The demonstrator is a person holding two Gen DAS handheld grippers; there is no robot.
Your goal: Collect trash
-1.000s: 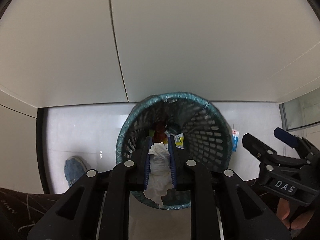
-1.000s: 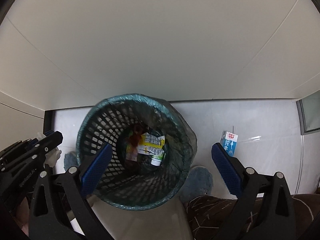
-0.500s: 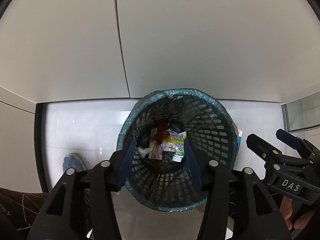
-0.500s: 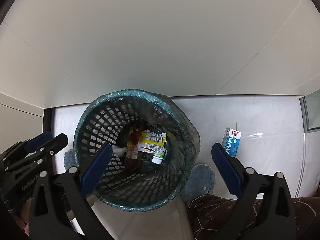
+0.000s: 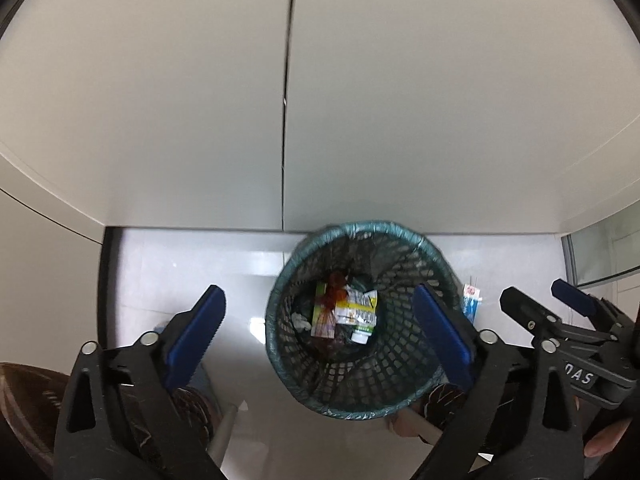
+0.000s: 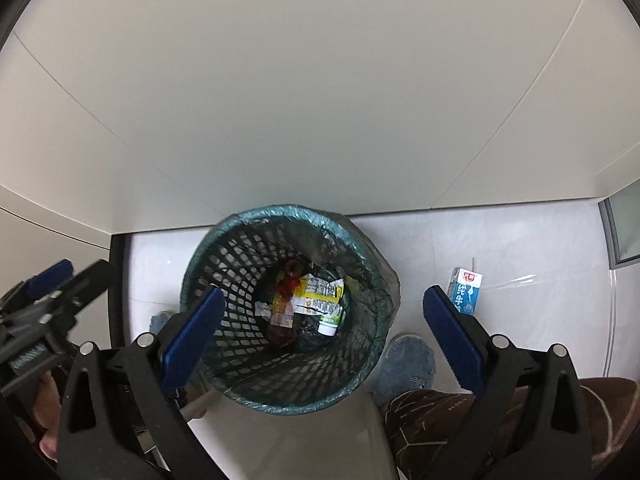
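While left gripper (image 5: 318,334) gapes empty | bin (image 5: 304,376): wrappers (image 5: 356,312), tissue (image 5: 301,321)

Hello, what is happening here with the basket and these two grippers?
A person is collecting trash with a gripper in each hand. The left gripper has just been opening above the mesh bin, and nothing is between its jaws. A crumpled tissue lies inside with wrappers. The right gripper is open and empty. A milk carton stands on the floor beside the bin.
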